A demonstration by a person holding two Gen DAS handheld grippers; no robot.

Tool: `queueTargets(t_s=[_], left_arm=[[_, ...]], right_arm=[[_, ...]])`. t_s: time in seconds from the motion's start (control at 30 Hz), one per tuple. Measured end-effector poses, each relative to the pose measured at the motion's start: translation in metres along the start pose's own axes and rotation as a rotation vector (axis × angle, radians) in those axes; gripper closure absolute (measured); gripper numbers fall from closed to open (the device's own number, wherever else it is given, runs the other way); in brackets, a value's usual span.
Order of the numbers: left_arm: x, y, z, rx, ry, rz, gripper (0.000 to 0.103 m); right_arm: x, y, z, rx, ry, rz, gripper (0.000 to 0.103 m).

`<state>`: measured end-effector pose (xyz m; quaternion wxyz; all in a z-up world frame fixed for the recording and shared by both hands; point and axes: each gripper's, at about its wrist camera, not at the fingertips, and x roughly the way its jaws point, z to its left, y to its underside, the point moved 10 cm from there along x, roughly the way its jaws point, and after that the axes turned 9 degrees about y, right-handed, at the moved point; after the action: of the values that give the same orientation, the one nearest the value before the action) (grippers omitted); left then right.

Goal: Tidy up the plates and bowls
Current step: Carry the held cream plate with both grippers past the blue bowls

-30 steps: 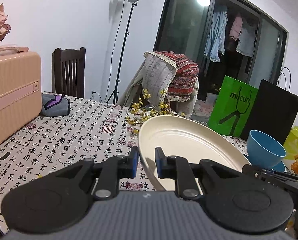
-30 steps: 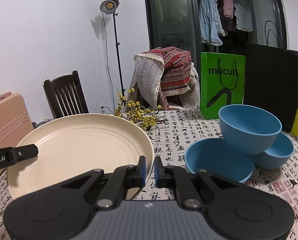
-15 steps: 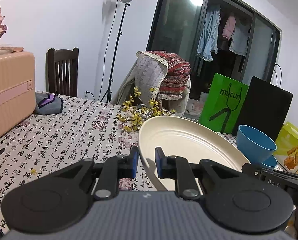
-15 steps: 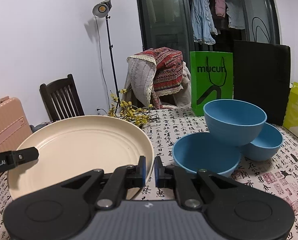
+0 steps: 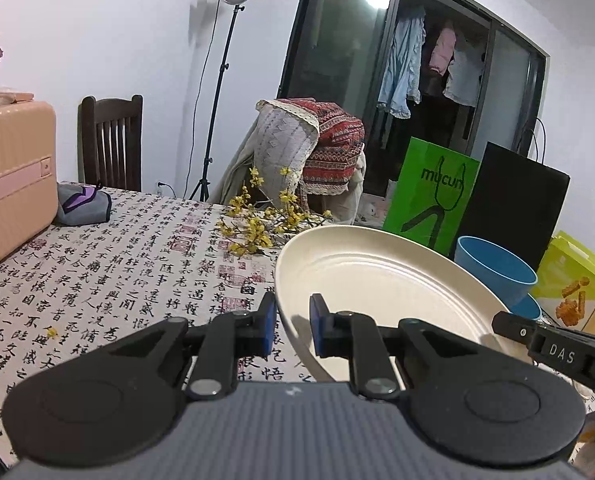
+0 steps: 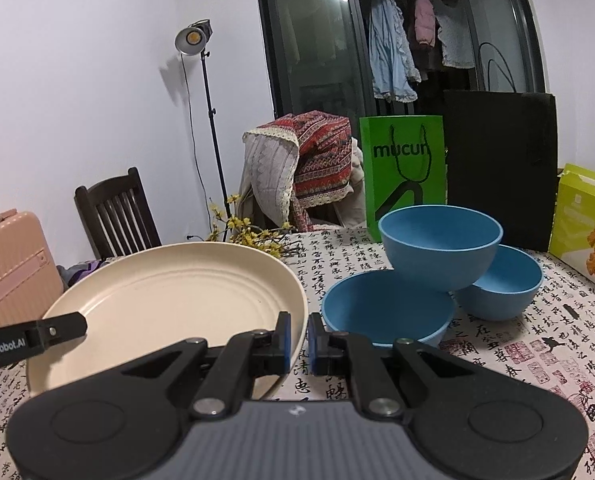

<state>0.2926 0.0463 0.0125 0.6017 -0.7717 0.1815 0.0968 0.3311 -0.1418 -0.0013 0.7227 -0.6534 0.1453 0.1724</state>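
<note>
- The left gripper (image 5: 291, 330) pinches the left rim of the plate (image 5: 377, 280).
- The right gripper (image 6: 298, 338) pinches the right rim of the same plate.
- The plate is cream. It tilts above the table (image 5: 117, 264), near its front edge.
- Three blue bowls (image 6: 437, 264) sit just right of the plate. One bowl rests on top of the other two.
- A green bag (image 6: 403, 172) and a black bag (image 6: 501, 168) stand at the far edge.
- Yellow flowers (image 5: 265, 220) lie near the far edge too.
</note>
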Motion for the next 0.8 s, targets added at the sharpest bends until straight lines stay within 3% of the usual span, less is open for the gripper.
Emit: queueTargets(t_s=[0.8], left_arm=[[-0.007,0.021,-0.044,0.053,0.095,-0.025,0.085]], right_arm=[[-0.033,0.012,-0.048,0.048,0.054,-0.063,0.094]])
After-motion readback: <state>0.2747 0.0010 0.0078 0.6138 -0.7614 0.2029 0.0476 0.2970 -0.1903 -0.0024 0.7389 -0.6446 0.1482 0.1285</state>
